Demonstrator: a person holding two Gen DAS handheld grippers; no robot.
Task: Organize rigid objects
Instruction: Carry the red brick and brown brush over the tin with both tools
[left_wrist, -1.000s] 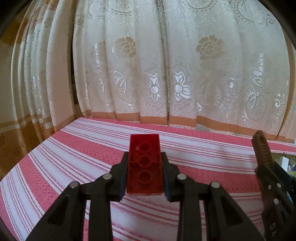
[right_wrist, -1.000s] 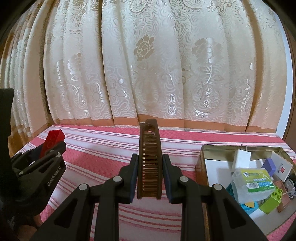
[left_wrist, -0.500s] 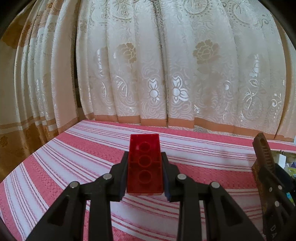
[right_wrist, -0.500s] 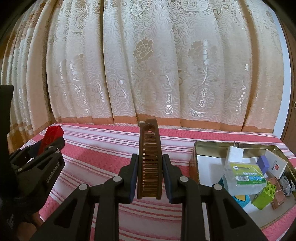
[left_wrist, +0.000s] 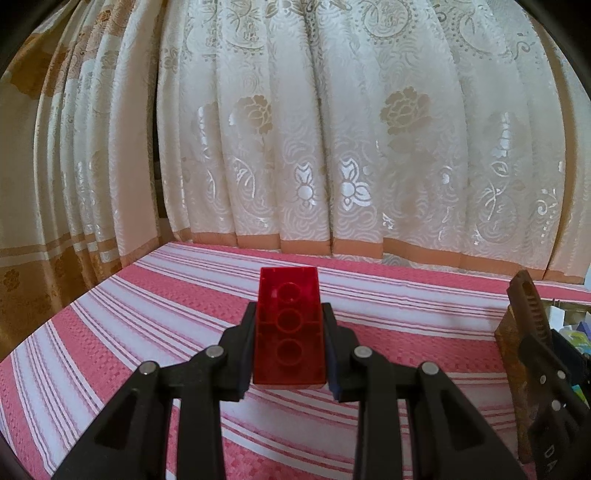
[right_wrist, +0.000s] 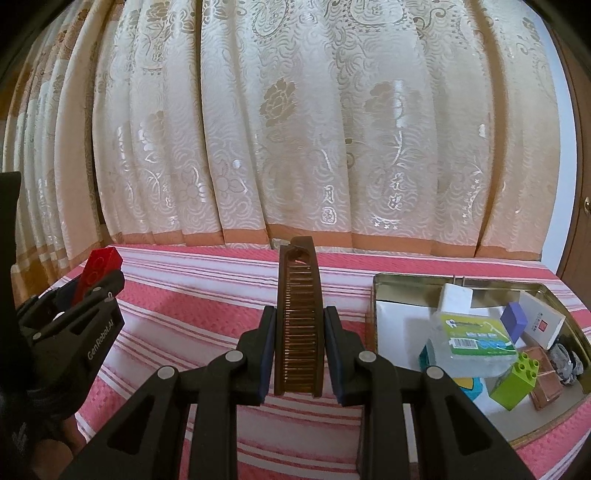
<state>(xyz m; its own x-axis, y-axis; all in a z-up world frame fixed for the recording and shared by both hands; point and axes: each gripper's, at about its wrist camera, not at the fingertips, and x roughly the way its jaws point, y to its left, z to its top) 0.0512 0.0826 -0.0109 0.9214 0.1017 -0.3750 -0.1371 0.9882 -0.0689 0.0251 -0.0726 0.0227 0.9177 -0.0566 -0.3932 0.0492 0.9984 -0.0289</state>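
My left gripper (left_wrist: 289, 328) is shut on a translucent red toy brick (left_wrist: 289, 325), held above the pink striped tablecloth. The brick also shows in the right wrist view (right_wrist: 98, 271), at the far left in the left gripper (right_wrist: 86, 295). My right gripper (right_wrist: 300, 332) is shut on a brown comb (right_wrist: 300, 314), held upright with its teeth facing me. The comb shows at the right edge of the left wrist view (left_wrist: 526, 317). A metal tin (right_wrist: 384, 291) stands to the right of the comb.
The tin holds a clear plastic box with a green label (right_wrist: 472, 339), a lime green brick (right_wrist: 517, 380), a purple block (right_wrist: 514, 320), white boxes (right_wrist: 456, 299) and other small items. A cream patterned curtain (right_wrist: 295, 129) hangs behind the table (left_wrist: 147, 314).
Both views have tilted slightly upward and shifted left; the tin sits further right in the right wrist view. Both grippers keep their hold.
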